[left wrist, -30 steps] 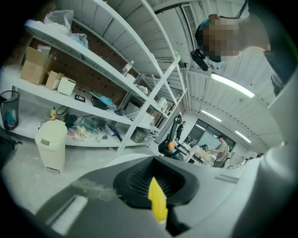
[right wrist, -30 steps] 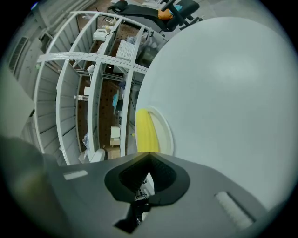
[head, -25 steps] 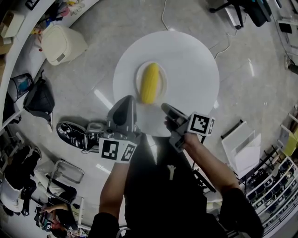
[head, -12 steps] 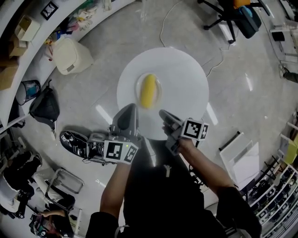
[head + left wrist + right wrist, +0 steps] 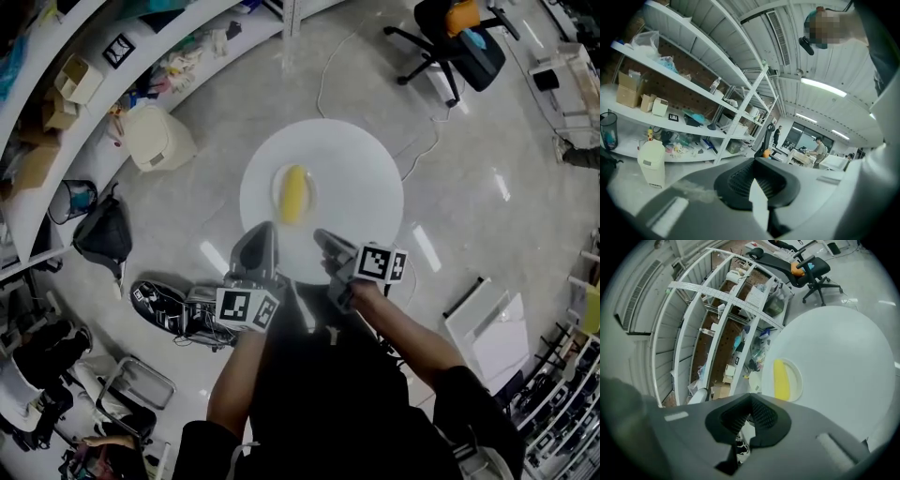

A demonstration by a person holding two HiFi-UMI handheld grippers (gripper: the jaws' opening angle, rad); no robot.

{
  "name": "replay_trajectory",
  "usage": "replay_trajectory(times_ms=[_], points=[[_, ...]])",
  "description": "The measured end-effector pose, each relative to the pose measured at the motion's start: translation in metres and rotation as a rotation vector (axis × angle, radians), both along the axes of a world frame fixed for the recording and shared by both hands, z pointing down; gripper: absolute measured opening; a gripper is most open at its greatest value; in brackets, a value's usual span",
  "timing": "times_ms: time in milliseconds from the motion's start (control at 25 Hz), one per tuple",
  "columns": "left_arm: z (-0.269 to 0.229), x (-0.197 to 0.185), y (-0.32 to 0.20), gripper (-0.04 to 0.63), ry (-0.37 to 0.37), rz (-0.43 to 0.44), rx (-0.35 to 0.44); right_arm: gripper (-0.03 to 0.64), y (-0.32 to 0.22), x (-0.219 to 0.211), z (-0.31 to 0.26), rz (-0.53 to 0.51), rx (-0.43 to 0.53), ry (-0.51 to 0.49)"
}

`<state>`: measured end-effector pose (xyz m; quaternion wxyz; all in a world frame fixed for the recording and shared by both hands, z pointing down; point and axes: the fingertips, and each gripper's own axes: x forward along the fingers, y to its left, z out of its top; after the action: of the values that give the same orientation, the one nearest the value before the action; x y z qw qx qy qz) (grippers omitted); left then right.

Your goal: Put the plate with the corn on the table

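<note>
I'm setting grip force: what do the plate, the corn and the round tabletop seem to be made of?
The plate looks smooth and white, perhaps ceramic or melamine; it is too small to tell which. The corn is an even yellow with no kernels made out, possibly a plastic replica. The tabletop is plain matte white, likely laminate or painted board.

A glossy grey floor [image 5: 487, 169] spreads all round. At the far left, curved white shelves [image 5: 30, 208] carry cardboard boxes [image 5: 70, 80] and loose clutter, and a white lidded bin [image 5: 157, 138] stands on the floor just beside them. Nearer on the left lie a black bag [image 5: 103, 234] and a black-and-white shoe [image 5: 155, 300]. A black office chair [image 5: 450, 42] stands at the far right, with a thin cable [image 5: 321, 89] trailing over the floor to its left. White panels [image 5: 487, 314] lie at the near right. In the left gripper view, strip lights [image 5: 822, 87] run along the ceiling and people [image 5: 818, 146] stand far off.
</note>
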<state>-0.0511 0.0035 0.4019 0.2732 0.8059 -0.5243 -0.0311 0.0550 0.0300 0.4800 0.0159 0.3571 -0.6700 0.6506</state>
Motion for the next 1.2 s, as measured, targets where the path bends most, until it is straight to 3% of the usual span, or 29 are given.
replay_trajectory(times_ms=[760, 1200], points=[[-0.073, 0.014, 0.026, 0.003, -0.033, -0.001, 0.120, 0.009, 0.002, 0.016, -0.087, 0.009, 0.226, 0.031], [-0.101, 0.022, 0.036, 0.003, -0.050, 0.022, 0.163, 0.009, 0.007, 0.024, -0.123, -0.006, 0.395, 0.141]])
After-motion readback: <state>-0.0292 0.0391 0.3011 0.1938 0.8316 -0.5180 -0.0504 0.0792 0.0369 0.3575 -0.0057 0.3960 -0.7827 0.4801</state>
